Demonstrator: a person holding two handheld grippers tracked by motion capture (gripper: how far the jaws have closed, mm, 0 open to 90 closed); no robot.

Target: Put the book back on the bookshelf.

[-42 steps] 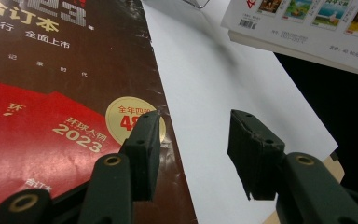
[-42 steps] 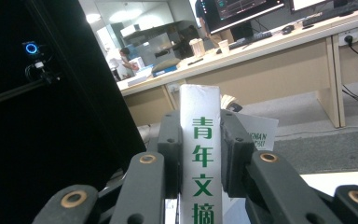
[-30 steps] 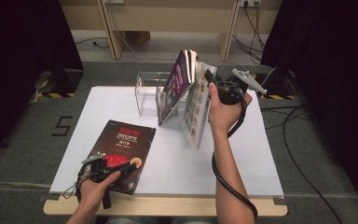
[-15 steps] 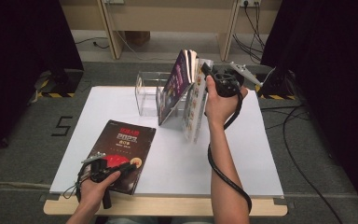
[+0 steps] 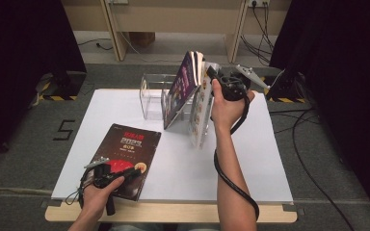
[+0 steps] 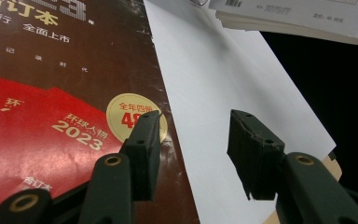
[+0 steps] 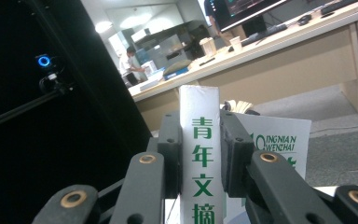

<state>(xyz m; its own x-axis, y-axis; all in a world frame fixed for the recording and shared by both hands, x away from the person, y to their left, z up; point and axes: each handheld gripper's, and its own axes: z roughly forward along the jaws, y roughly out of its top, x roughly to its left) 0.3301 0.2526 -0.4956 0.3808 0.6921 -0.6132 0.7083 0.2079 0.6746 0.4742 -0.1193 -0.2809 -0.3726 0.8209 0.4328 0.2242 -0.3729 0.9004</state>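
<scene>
Counter [image 5: 270, 159]: white, unchanged. Clear rack [image 5: 155, 96] stands at its far edge and has not moved. Purple magazine [image 5: 183, 86] leans in the rack as before. White magazine [image 5: 200, 113], just right of the rack, now stands more upright than a second ago, its lower edge near the counter; judged ready to slot into the rack. Right gripper [image 7: 200, 154]: jaws clamped on its spine. Dark magazine [image 5: 125, 156] lies flat, near and left of the rack, unmoved. Left gripper [image 6: 193, 140]: jaws wide, empty, over that cover's corner.

Office — desks [image 7: 279, 42], monitor [image 7: 247, 9]
</scene>
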